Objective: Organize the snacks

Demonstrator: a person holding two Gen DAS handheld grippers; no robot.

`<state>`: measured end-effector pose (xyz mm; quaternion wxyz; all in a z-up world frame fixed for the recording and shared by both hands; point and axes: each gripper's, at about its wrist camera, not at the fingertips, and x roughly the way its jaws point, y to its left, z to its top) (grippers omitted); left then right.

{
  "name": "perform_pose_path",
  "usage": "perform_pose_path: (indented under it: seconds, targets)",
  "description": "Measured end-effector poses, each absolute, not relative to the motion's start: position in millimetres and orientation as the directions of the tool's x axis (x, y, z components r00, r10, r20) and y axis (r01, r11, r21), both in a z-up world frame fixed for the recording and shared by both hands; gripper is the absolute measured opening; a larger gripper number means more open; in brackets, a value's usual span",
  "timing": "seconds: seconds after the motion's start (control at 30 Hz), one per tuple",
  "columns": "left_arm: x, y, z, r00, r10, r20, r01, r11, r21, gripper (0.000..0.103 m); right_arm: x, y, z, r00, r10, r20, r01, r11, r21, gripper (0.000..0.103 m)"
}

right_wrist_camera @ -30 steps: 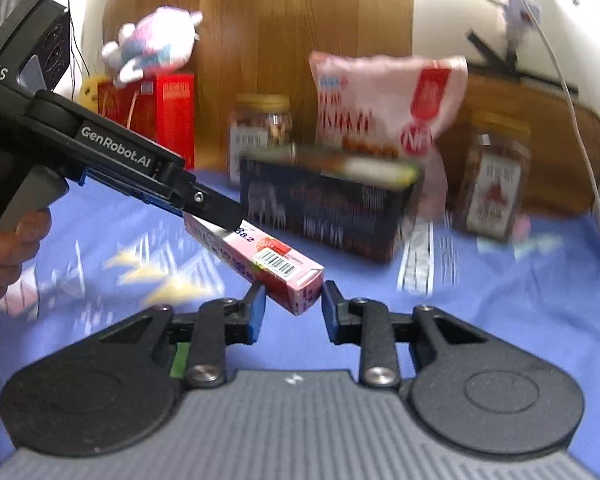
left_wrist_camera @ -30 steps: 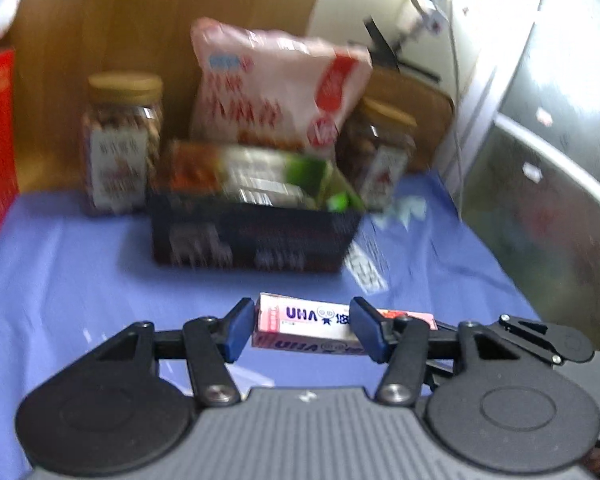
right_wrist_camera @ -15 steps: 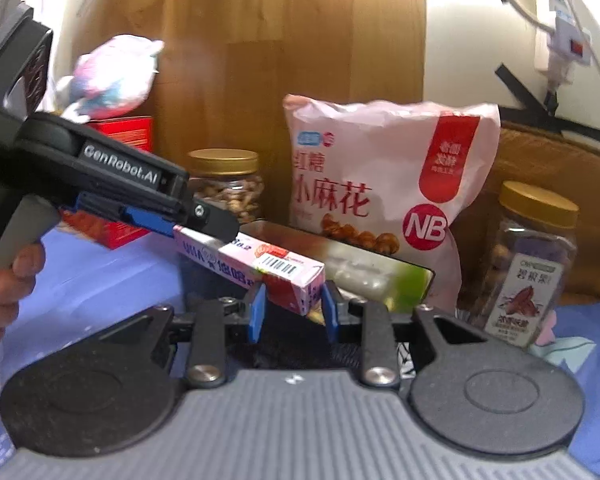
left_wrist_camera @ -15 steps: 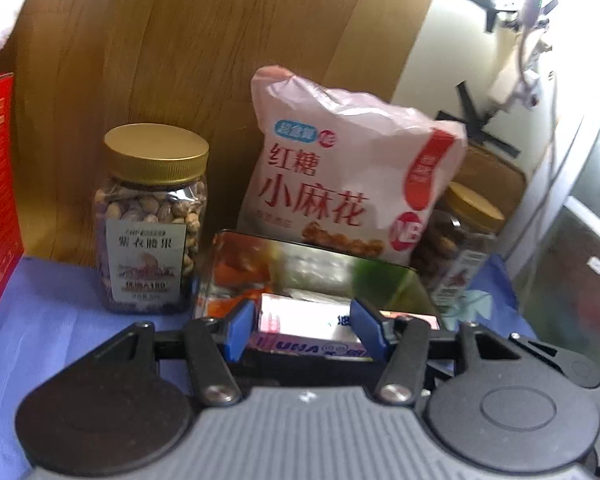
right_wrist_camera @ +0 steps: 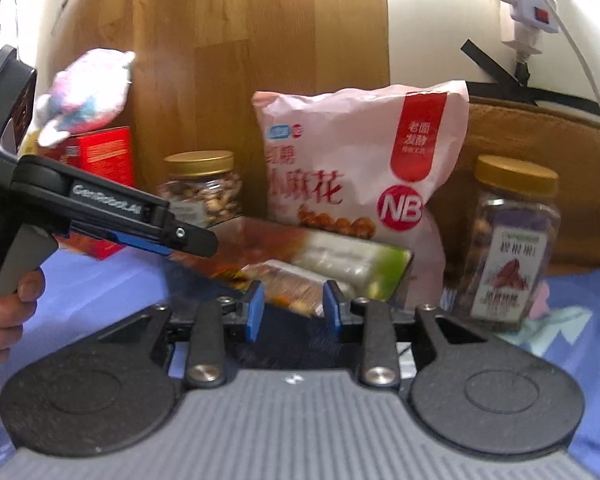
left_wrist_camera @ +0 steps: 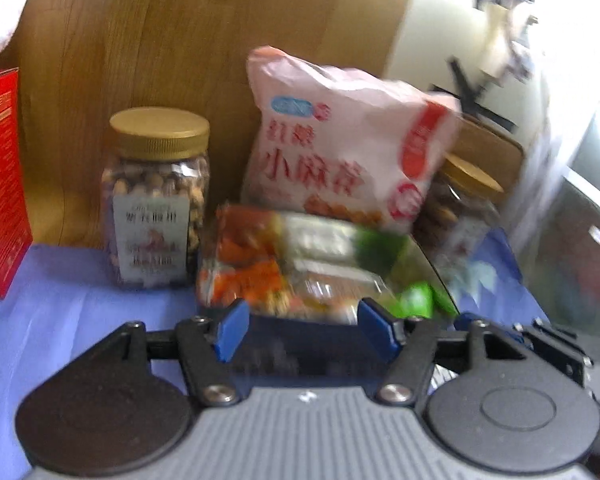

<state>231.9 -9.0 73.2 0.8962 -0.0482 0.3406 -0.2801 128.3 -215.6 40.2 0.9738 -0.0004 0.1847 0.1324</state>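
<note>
A dark blue open box (left_wrist_camera: 312,354) holding several wrapped snacks (left_wrist_camera: 300,268) stands on the blue cloth; it also shows in the right wrist view (right_wrist_camera: 300,340). My left gripper (left_wrist_camera: 306,330) is open and empty just in front of the box, its blue pads either side of the front wall. My right gripper (right_wrist_camera: 294,310) is open and empty at the box's near edge. The left gripper's body (right_wrist_camera: 100,216) shows in the right wrist view, reaching toward the box from the left. The pink candy box is not in view.
Behind the box stand a pink snack bag (right_wrist_camera: 360,184), a gold-lidded nut jar (left_wrist_camera: 156,200) on the left and a second jar (right_wrist_camera: 512,240) on the right. A red carton (left_wrist_camera: 0,216) and a plush toy (right_wrist_camera: 84,92) sit far left. A wooden panel backs everything.
Both grippers let go of the pink candy box, which is gone from between the jaws. Both have opened wider and the views have tilted down toward the box.
</note>
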Motion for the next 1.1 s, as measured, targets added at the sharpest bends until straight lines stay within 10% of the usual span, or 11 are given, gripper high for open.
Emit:
perform_pose_path:
  seconds: [0.5,0.87,1.1]
  targets:
    - [122.8,8.8,11.1,0.304,-0.651,-0.696,0.653,0.674,-0.346,0.065,-16.4,-151.0,-13.0,0.595,0.531,-0.604,-0.620,0.781,0.076,0.066]
    - [90.8,28.0,9.9,0.297,-0.663,-0.687,0.614,0.684,-0.395,0.052,-10.3,-165.1,-6.7,0.869,0.103,-0.485,-0.285,0.904,-0.318,0.072]
    - [96.9,51.3,13.8,0.324,-0.686,-0.652,0.538,0.700,-0.470,0.061,-15.6,-194.2,5.0,0.779,0.365,-0.510,-0.412,0.911,0.023,0.073]
